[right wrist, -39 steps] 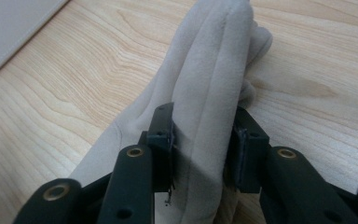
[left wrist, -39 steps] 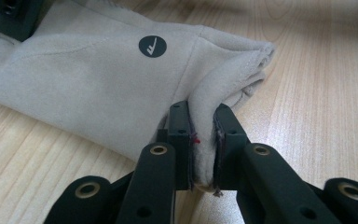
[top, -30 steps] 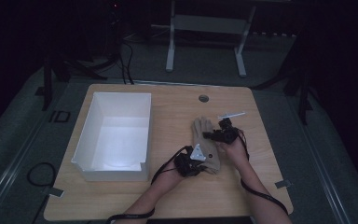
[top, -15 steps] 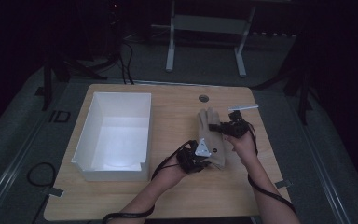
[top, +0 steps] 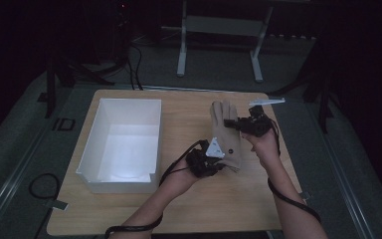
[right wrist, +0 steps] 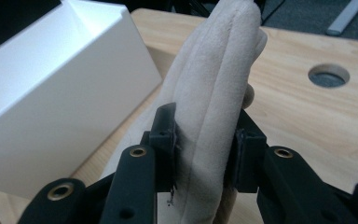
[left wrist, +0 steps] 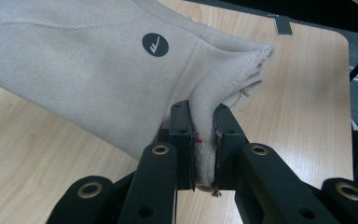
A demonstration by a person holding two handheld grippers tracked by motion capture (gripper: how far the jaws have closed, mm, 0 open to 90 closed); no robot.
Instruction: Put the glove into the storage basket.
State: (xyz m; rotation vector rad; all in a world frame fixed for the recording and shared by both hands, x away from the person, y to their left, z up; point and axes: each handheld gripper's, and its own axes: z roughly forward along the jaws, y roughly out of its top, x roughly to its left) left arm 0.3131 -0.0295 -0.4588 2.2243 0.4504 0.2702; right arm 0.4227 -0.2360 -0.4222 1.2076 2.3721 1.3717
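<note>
**Beige glove held at both ends above the tabletop**

The wooden tabletop (top: 129,209) carries the scene, pale and lit against a dark floor, with a round cable hole (right wrist: 328,75) near its far edge. On its left half stands a white open box (top: 122,144), rectangular and straight-walled, its long side running away from the person. In the right gripper view the box's outer wall stands just beside the hanging cloth.

Right of the box, over the middle of the tabletop, is a beige fleece glove (top: 227,134). It lies lengthwise with its fingers pointing to the far edge and its cuff toward the person, and it is gripped at both ends. A small round dark label with a light check mark (left wrist: 155,45) sits near the cuff.

The left tongs (top: 214,167) are closed on the cuff end: in the left gripper view the two black jaws pinch a fold of the cuff's edge tightly between them, and the wooden surface shows beneath the cloth. A grey three-cornered plate rides on top of this gripper.

The right tongs (top: 241,124) are clamped on the finger end: in the right gripper view the jaws stand either side of the bunched glove fingers (right wrist: 214,107) and press on them, the cloth rising upright between them.

A black cable (top: 293,201) trails from the right gripper back along the person's forearm.
</note>
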